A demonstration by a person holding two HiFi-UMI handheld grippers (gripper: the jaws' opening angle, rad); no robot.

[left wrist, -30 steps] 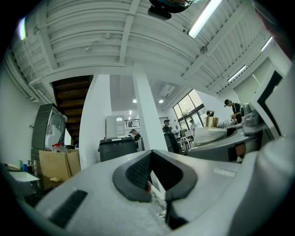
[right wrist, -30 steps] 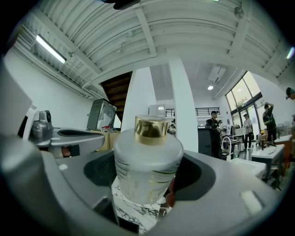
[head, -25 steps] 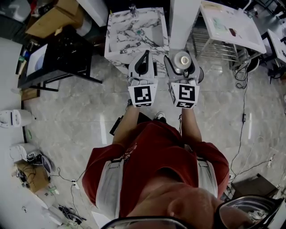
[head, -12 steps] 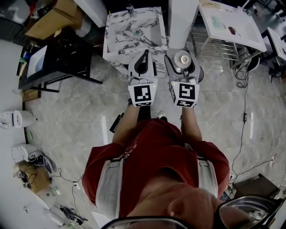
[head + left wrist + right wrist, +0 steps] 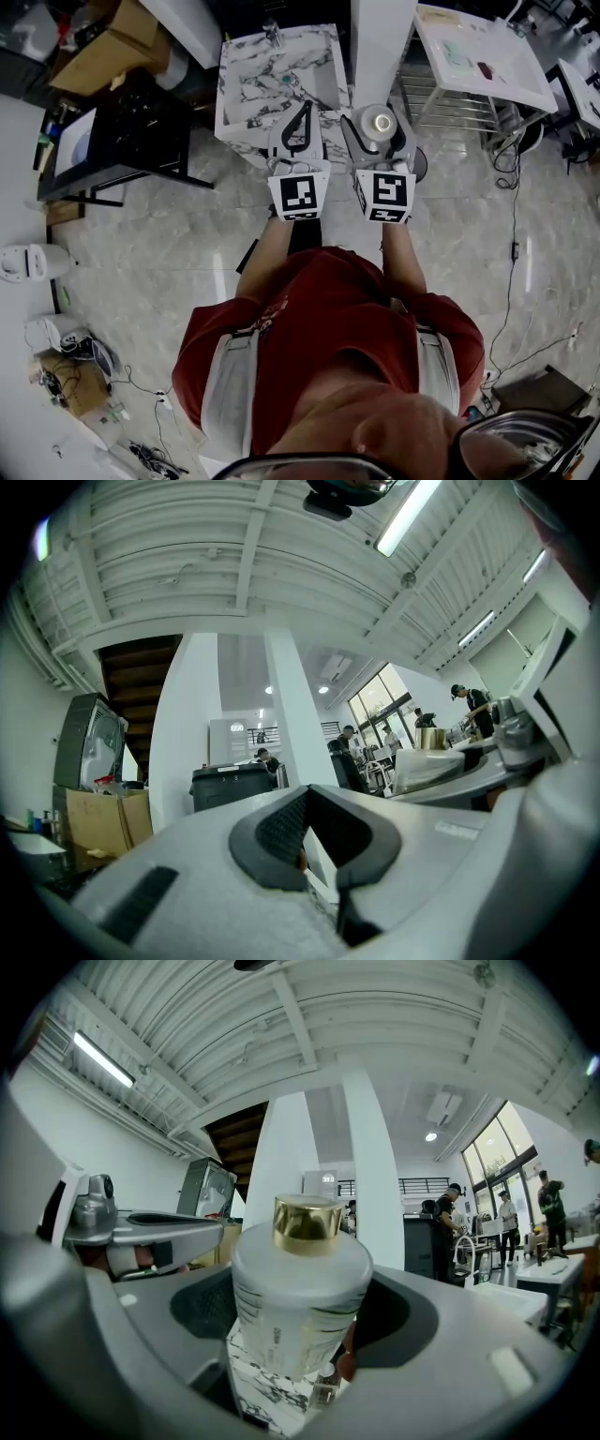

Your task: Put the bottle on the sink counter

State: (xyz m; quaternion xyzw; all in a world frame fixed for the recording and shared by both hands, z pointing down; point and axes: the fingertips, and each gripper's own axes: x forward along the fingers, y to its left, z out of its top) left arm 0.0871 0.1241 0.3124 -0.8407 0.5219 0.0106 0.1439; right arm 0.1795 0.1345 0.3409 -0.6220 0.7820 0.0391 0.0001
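Nearing sink counter, right tool grips bottle.

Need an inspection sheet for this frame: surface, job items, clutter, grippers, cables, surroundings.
Surface: sink counter, marble top around a basin; its left rim shows bare.
Job's things: bottle, white with a gold cap, upright, held at the counter's front right corner, not yet set down.
Clutter: cardboard box and black table left of the counter; small devices on the floor at far left.
Grippers: right gripper clamped on the bottle; left gripper jaws together, nothing between them.
Cables: cable trailing over the floor at right; more at lower left.
Surroundings: white pillar, white table, people in the background.
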